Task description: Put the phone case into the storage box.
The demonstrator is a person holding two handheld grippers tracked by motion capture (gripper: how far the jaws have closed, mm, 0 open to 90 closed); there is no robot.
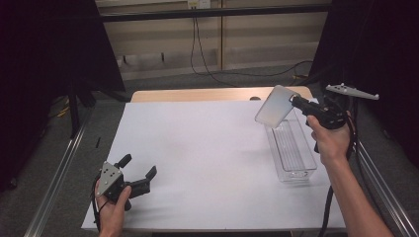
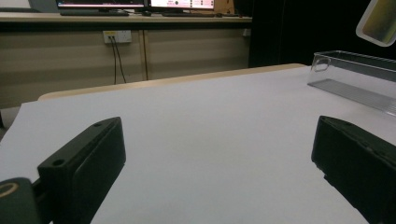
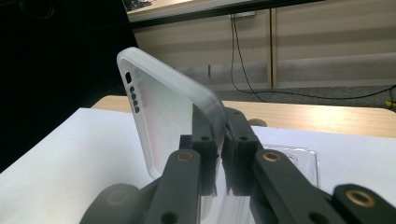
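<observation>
Down at the near left edge, the left gripper (image 1: 141, 174) rests on the white table (image 1: 207, 158), jaws spread wide with nothing between them. Over on the right, the right gripper (image 1: 295, 101) is up in the air, clamped tight on a translucent phone case (image 1: 275, 107), held tilted above the clear plastic bin's (image 1: 291, 153) far end.

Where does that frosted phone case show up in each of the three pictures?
High view: the phone case is upper right, held in the right gripper above the clear tray.
Left gripper view: a corner of it sits at the top right edge.
Right gripper view: centre left, clamped between the jaws.
Shared landmark: the clear tray.
</observation>
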